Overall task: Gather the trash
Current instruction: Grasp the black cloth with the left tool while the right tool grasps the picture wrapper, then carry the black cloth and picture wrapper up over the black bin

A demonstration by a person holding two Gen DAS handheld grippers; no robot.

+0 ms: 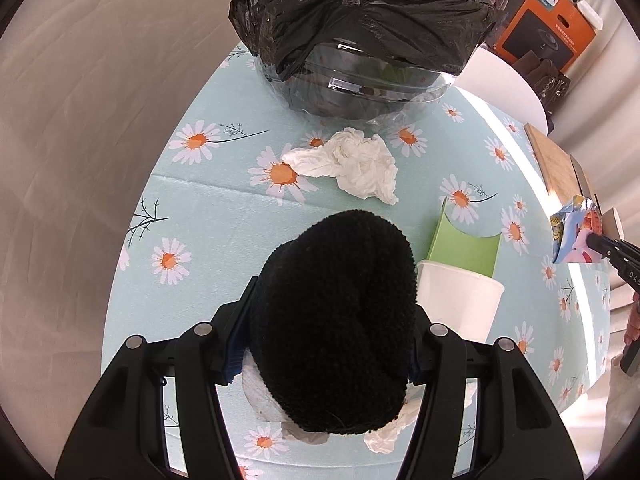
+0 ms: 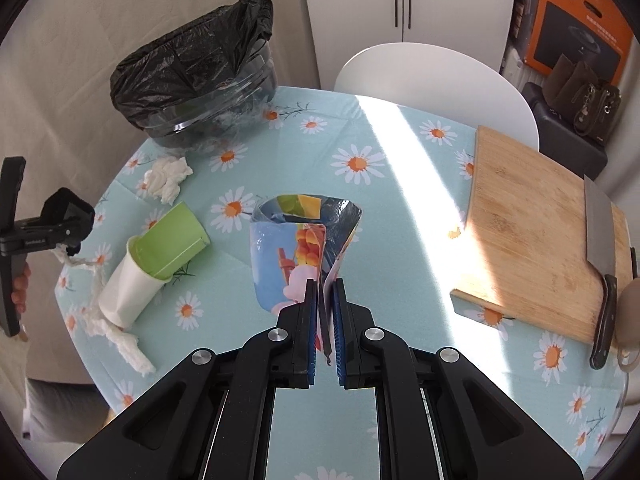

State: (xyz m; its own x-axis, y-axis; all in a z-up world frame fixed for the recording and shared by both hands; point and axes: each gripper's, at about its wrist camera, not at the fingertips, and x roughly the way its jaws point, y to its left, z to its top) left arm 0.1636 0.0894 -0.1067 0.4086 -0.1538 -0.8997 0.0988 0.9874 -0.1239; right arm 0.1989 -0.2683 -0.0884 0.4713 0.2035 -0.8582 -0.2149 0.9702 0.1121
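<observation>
Both tongs are loaded over the tabletop [image 2: 280, 152]: left tongs [image 1: 326, 344] grip a black knitted wad [image 1: 332, 320], right tongs [image 2: 325, 300] pinch a colourful snack wrapper [image 2: 296, 248]; the next move, likely, carries both over the black-lined bin [image 2: 192, 76] at the tabletop's far edge

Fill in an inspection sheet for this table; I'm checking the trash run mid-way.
Surface: round table with daisy cloth, sunlit stripe.
Job's things: bin with black bag; crumpled tissue; paper cup on its side, green sleeve in it.
Clutter: cutting board with knife.
Grippers: left hand-held gripper holds a black knit item; right hand-held gripper shut on a snack wrapper.
Cables: nothing seen.
Surroundings: white chair, orange box.
</observation>
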